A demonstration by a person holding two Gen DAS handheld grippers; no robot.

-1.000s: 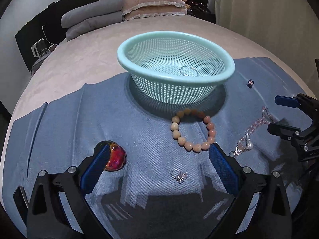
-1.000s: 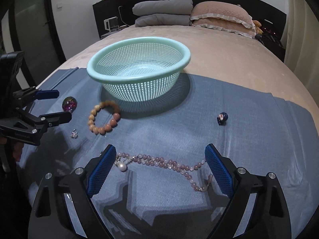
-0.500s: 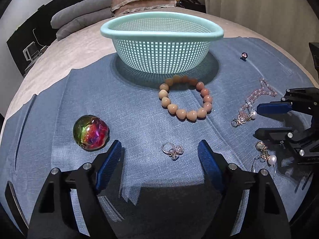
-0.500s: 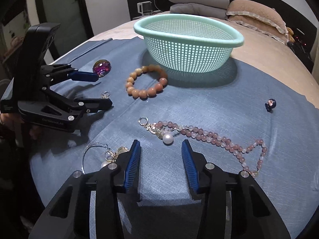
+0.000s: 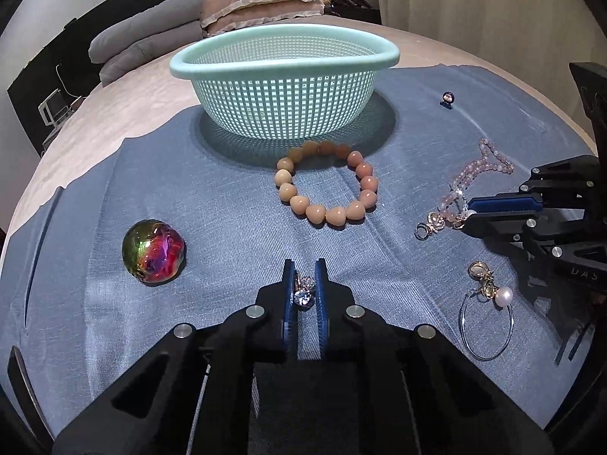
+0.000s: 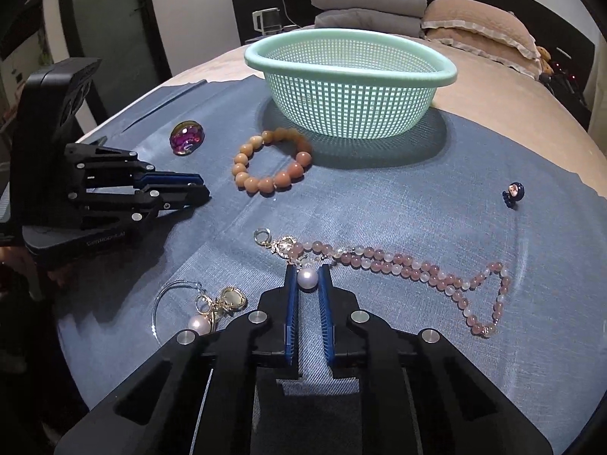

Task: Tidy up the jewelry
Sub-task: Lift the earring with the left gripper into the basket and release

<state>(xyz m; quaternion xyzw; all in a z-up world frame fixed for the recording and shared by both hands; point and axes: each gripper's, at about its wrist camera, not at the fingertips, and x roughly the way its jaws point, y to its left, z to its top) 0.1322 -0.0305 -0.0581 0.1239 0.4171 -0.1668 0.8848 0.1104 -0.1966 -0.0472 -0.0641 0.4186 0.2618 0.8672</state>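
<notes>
My left gripper (image 5: 303, 265) is shut on a small silver crystal ring (image 5: 304, 295) lying on the blue cloth (image 5: 212, 197). My right gripper (image 6: 306, 270) is shut on the white pearl (image 6: 307, 278) of the pink bead necklace (image 6: 409, 267), which lies stretched to the right. The mint mesh basket (image 5: 284, 87) stands at the back, also in the right wrist view (image 6: 349, 87). An orange bead bracelet (image 5: 326, 185) lies in front of it. A hoop earring with a pearl (image 5: 487, 311) lies at the front.
An iridescent glass ball (image 5: 153, 252) sits on the left of the cloth. A tiny dark blue figurine (image 6: 513, 191) stands at the far right. Pillows (image 5: 261, 3) and folded grey blankets (image 6: 368, 3) lie at the bed's head.
Both grippers dropped toward the cloth and shut: the left one closed on the crystal ring, the right one closed on the necklace's pearl.
</notes>
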